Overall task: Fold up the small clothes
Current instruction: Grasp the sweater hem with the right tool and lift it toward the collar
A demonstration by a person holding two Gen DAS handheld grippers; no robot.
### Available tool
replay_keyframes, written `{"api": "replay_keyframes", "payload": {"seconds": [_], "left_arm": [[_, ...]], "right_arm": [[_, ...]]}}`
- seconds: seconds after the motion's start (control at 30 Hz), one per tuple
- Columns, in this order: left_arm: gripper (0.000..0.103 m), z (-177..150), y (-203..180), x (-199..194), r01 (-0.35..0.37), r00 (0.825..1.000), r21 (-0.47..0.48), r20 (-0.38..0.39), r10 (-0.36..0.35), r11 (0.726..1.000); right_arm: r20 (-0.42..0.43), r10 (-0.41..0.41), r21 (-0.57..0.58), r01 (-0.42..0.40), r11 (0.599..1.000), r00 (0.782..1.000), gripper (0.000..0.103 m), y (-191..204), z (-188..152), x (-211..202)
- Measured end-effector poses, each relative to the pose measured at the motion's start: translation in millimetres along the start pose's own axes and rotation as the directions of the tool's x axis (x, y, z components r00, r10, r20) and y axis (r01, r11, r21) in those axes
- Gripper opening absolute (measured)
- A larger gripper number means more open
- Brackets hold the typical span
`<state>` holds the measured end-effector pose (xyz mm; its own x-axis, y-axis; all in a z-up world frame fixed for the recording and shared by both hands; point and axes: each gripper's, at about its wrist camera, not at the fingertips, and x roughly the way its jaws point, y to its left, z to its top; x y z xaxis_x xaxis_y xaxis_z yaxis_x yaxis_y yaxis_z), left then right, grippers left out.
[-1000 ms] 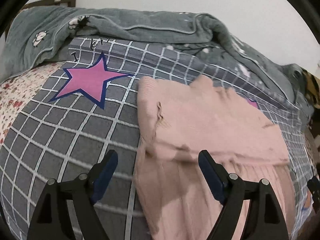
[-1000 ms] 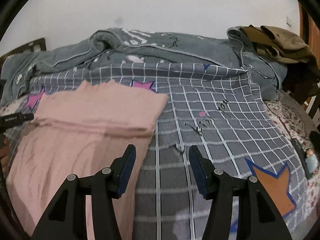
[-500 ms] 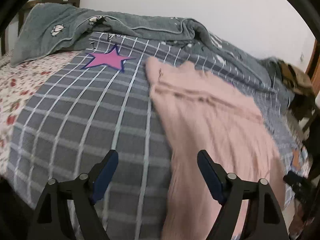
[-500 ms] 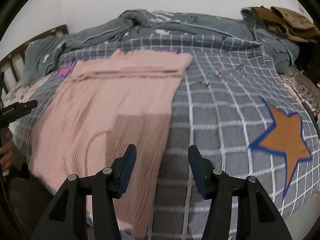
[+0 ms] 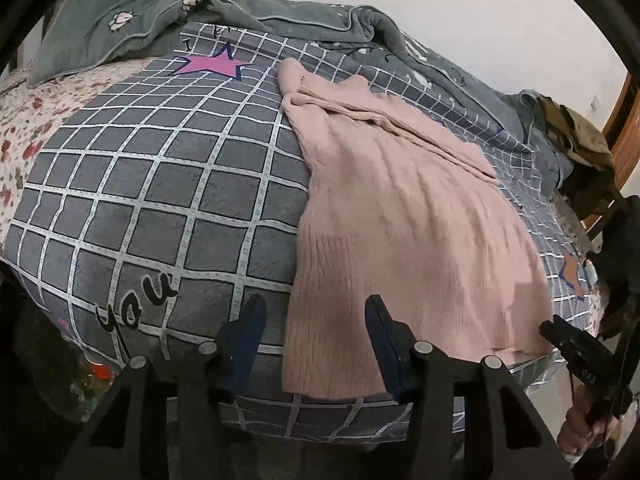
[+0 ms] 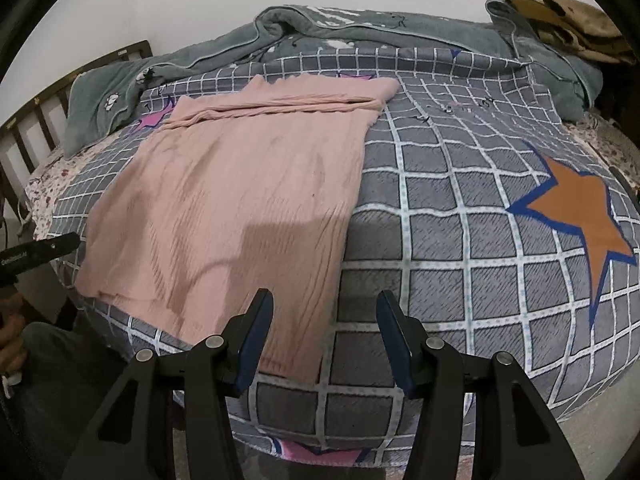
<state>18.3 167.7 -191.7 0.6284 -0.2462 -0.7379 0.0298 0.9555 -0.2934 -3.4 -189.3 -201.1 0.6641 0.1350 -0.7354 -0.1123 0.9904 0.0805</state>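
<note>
Left claw (image 5: pixel 316 344) closing over pink garment (image 5: pixel 400 216) hem, ungripped; right claw (image 6: pixel 325 336) half-wide at hem corner.

A plain pale pink ribbed knit garment (image 6: pixel 236 200) lies on a grey bedcover with a white grid (image 6: pixel 440 240), printed with an orange blue-edged star (image 6: pixel 580 216), a magenta star (image 5: pixel 212 65) and black lettering (image 5: pixel 136 304). The rumpled grey-green fleece blanket (image 5: pixel 120 32) bears white motifs, perhaps paws. A white floral sheet with red blooms (image 5: pixel 20 128) shows beside it.
</note>
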Motion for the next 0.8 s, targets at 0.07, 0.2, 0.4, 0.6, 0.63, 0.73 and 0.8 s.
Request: {"api": "replay_keyframes", "payload": {"seconds": [0.07,0.2,0.4,0.6,0.63,0.73,0.8], "left_arm": [[0.048,-3.3,-2.8,6.4,-0.009,1.000,0.004,-0.016,0.009,1.000],[0.048,-12.4,-3.9,15.2,0.010,0.999,0.001,-0.048,-0.010,1.000],[0.049,-14.8,-9.7,16.1,-0.018,0.999,0.028,-0.026,0.019,0.999],[0.013,-14.5,-15.2,18.5,-0.018,0.999,0.030,-0.045,0.019,0.999],[0.010,-15.0,-13.9,17.5,0.005,0.999,0.020,-0.050,-0.004,1.000],[0.010,-16.4,-11.6,6.1,0.037,0.999,0.004,-0.039,-0.037,0.999],[0.010,-16.3,-9.4,-2.3,0.056,0.998,-0.014,-0.031,-0.057,0.998]], "right_arm": [[-0.003,-0.006,-0.006,0.006,1.000,1.000,0.053,1.9,-2.9,1.6],[-0.006,-0.017,-0.026,0.017,1.000,1.000,0.053,3.7,-8.4,3.9],[-0.035,-0.001,-0.013,0.001,1.000,0.999,0.053,-0.9,-12.7,15.1],[-0.013,0.026,-0.020,-0.026,0.999,1.000,0.032,0.6,-14.7,16.2],[-0.016,0.039,-0.028,-0.039,0.999,0.999,0.017,2.1,-14.7,15.8],[-0.027,0.087,-0.005,-0.087,0.996,0.996,0.006,2.9,-12.2,11.9],[-0.021,0.113,0.019,-0.113,0.993,0.993,0.005,1.0,-9.7,6.3]]}}
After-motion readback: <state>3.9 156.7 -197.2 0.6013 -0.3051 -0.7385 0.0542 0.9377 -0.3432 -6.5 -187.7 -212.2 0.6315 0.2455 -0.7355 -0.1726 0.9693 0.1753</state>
